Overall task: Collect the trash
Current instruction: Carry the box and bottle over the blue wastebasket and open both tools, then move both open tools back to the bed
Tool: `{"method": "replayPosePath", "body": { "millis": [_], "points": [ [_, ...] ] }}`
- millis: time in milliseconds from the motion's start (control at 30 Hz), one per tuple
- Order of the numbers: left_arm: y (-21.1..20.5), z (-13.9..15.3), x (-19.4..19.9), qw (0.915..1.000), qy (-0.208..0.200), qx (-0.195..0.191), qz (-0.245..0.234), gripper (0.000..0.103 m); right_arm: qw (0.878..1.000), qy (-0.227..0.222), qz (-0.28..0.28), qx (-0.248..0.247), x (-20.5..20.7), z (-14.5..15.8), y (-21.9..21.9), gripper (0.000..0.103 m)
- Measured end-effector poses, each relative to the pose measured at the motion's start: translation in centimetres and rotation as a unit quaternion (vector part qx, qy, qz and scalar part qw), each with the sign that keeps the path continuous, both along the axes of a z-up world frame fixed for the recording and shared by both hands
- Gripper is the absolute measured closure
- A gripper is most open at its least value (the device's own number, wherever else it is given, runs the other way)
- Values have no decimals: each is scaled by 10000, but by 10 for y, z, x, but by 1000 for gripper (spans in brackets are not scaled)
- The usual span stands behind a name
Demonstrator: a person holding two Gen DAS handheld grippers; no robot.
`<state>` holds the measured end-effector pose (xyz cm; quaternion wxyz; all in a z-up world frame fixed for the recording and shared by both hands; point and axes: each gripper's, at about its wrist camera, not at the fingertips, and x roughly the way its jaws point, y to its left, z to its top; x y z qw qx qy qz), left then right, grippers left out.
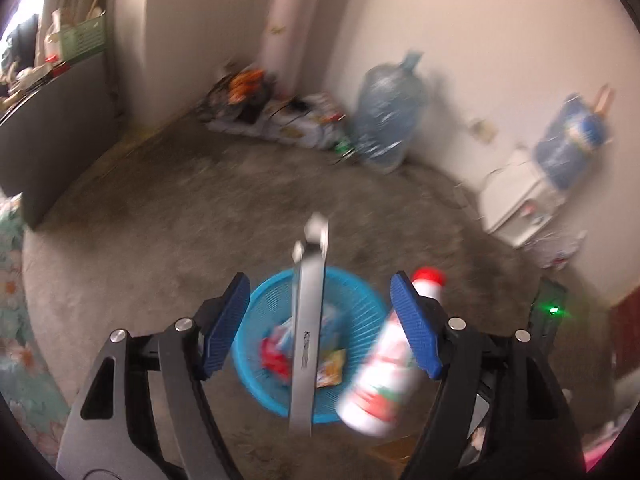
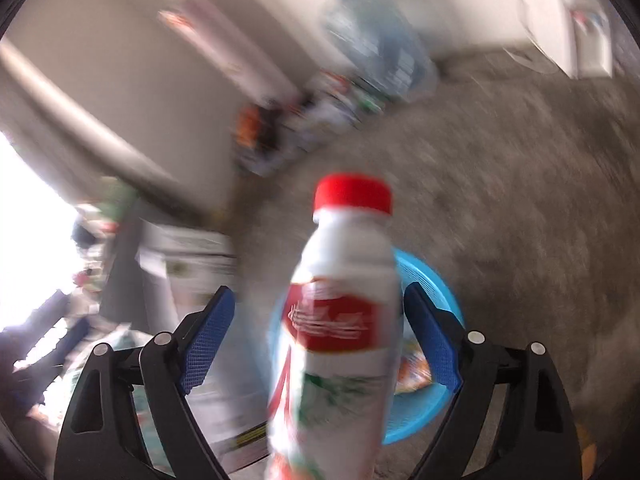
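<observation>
A blue plastic basket [image 1: 352, 292] stands on the floor with snack wrappers [image 1: 330, 368] inside. My left gripper [image 1: 320, 328] is open above it, and a long silver box [image 1: 308, 328] hangs between its pads without touching them. A white bottle with a red cap and red label [image 1: 384, 376] is in the air by the left gripper's right pad. In the right wrist view the same bottle [image 2: 344, 320] fills the space between the wide-open pads of my right gripper [image 2: 316, 340], touching the right pad or close to it. The basket [image 2: 424, 404] lies behind it.
A concrete floor [image 1: 240, 216] spreads ahead. A large water jug [image 1: 388, 108] and a pile of clutter [image 1: 264, 108] stand by the far wall. A white appliance [image 1: 520, 204] is at the right, a dark cabinet [image 1: 52, 140] at the left.
</observation>
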<state>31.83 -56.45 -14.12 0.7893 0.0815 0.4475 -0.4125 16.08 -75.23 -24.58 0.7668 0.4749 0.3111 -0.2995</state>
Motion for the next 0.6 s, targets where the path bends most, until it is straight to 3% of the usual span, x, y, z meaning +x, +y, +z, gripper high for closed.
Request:
{"method": "replayPosePath", "body": {
  "millis": [100,300,467,600],
  "points": [
    [15,-7,5,9997,197,-86,65,34,9991,-128,-287,281,-23,-20,5,19],
    [45,19,-6,9997,-2,-159,-182,34,9988,-376,-314,3,-68,-6,35,19],
    [90,75,-26,9981,-165,-522,-267,34,9980,-494,-248,-308,-99,19,70,19],
    [154,132,-47,9959,-193,-791,-405,33,9951,-799,50,-576,-115,58,106,19]
  ]
}}
